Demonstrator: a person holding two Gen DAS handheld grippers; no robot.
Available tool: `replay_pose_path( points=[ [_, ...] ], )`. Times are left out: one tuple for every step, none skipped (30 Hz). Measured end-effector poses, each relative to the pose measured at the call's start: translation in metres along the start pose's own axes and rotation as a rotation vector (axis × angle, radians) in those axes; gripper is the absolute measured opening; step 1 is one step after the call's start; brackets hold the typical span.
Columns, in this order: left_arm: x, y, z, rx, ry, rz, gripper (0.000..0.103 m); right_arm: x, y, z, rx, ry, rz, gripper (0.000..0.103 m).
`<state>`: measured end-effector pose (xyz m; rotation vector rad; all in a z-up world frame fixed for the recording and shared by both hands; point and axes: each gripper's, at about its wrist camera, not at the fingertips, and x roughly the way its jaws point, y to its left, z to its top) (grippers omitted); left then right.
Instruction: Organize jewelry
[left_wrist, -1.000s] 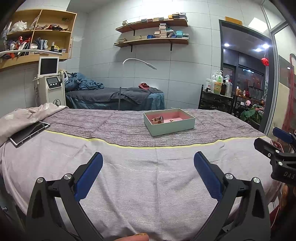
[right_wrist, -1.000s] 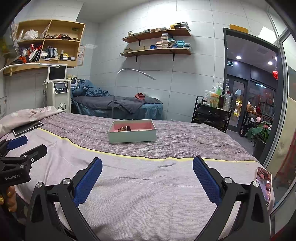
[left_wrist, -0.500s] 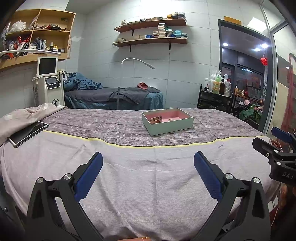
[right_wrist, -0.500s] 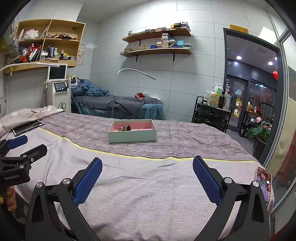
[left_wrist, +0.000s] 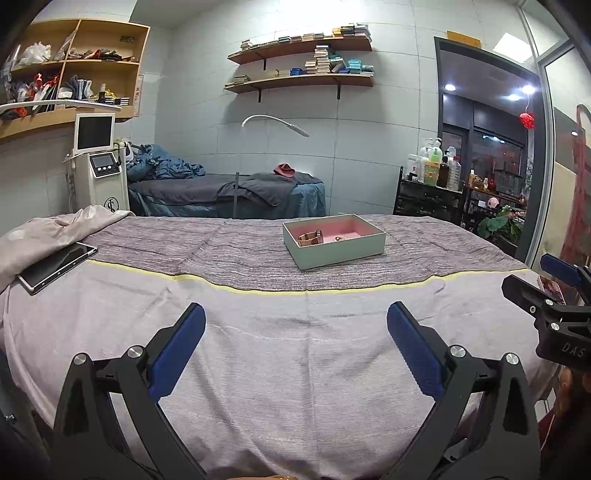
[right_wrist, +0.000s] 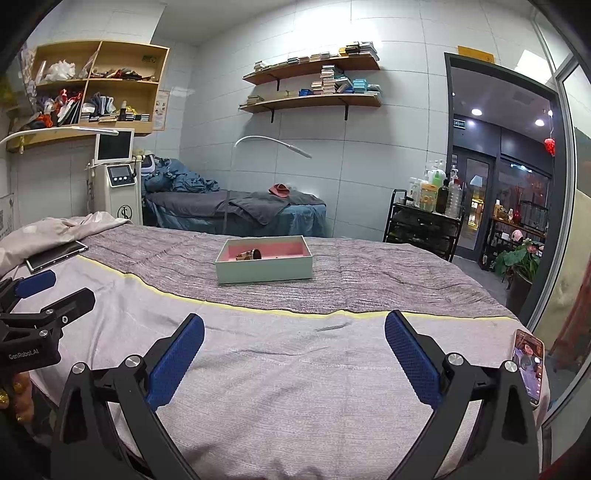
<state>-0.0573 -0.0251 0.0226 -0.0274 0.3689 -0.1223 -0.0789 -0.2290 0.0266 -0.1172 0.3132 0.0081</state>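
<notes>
A pale green box (left_wrist: 341, 252) with a pink lining sits far out on the grey striped cloth of the bed; it also shows in the right wrist view (right_wrist: 264, 271). Inside lie a rose-gold bracelet or watch (left_wrist: 310, 236) (right_wrist: 251, 254) and a small piece of jewelry (left_wrist: 340, 239). My left gripper (left_wrist: 295, 317) is open and empty, over the near lilac part of the bed, well short of the box. My right gripper (right_wrist: 294, 328) is open and empty, likewise well short of the box. Each gripper shows at the edge of the other's view.
A tablet (left_wrist: 57, 266) lies at the bed's left edge by a crumpled blanket (left_wrist: 48, 230). A phone (right_wrist: 529, 365) lies at the bed's right edge. Behind are a second bed (left_wrist: 229, 195), a white machine (left_wrist: 99, 173), a lamp arm (left_wrist: 275, 123) and a bottle cart (left_wrist: 428, 199).
Almost nothing. The left view has drifted slightly, so the box sits a touch further left. Both grippers stay open.
</notes>
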Motion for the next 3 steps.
replay_pose_path(
  points=[
    [0.0004, 0.0006, 0.0000, -0.001, 0.001, 0.001, 0.097, -0.0002, 0.0007, -0.0011, -0.002, 0.001, 0.001, 0.096],
    [0.0009, 0.0009, 0.0002, -0.003, 0.003, 0.002, 0.097, -0.0006, 0.0018, -0.0024, -0.004, 0.000, 0.002, 0.096],
    [0.0010, 0.0011, 0.0003, -0.003, 0.004, 0.002, 0.097, -0.0008, 0.0034, -0.0036, -0.007, 0.000, 0.004, 0.096]
  ],
)
